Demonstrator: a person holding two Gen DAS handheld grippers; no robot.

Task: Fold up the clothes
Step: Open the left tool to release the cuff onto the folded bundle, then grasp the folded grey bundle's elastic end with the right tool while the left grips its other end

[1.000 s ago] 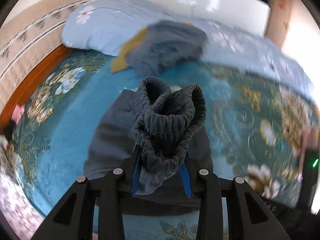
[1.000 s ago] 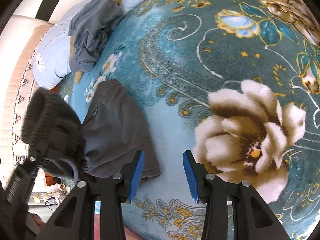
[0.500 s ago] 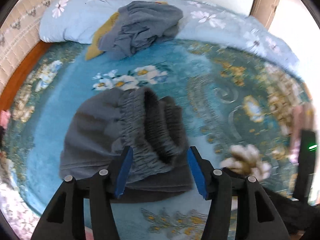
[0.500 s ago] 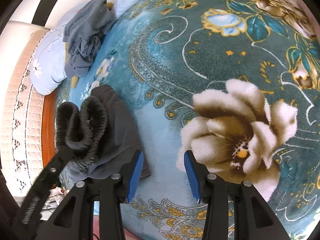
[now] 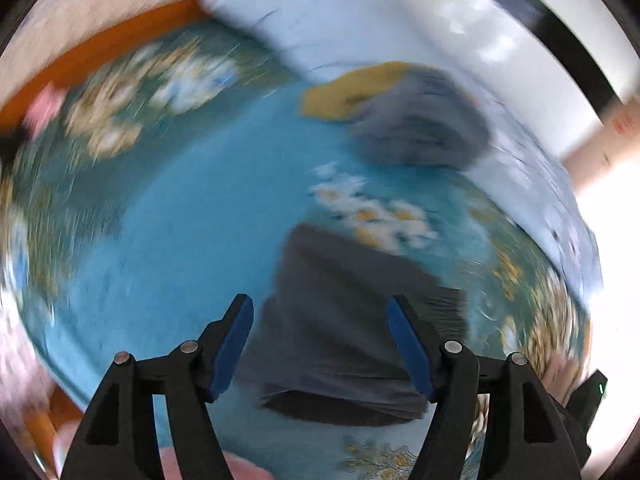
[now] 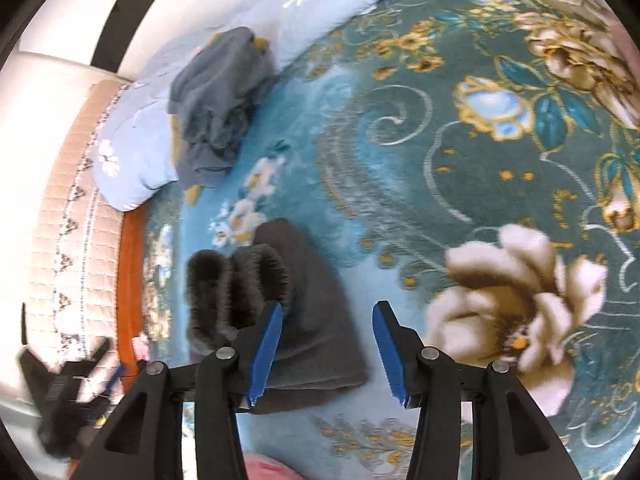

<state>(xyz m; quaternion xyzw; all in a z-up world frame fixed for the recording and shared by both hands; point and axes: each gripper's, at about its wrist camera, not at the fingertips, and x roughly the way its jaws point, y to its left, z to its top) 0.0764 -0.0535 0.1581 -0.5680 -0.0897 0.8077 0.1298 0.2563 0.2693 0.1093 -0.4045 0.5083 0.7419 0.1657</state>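
Observation:
A dark grey folded garment (image 5: 344,320) lies on the blue floral bedspread (image 5: 192,216); the left wrist view is blurred by motion. In the right wrist view the garment (image 6: 312,320) lies flat with its ribbed waistband (image 6: 236,288) bunched on its left side. My left gripper (image 5: 320,344) is open and empty, just above the garment's near edge. My right gripper (image 6: 326,344) is open and empty, over the garment's right edge. The left gripper (image 6: 68,396) shows blurred at the lower left of the right wrist view.
A crumpled blue-grey garment with a yellow piece (image 6: 220,100) lies at the back on a light blue floral pillow (image 6: 132,152). The orange wooden bed edge (image 6: 130,280) and a quilted beige headboard (image 6: 68,208) run along the left. The bedspread extends to the right.
My left gripper let go of the ribbed waistband, opened wide and pulled back to the left. The waistband now rests on the folded garment. The right gripper stayed open.

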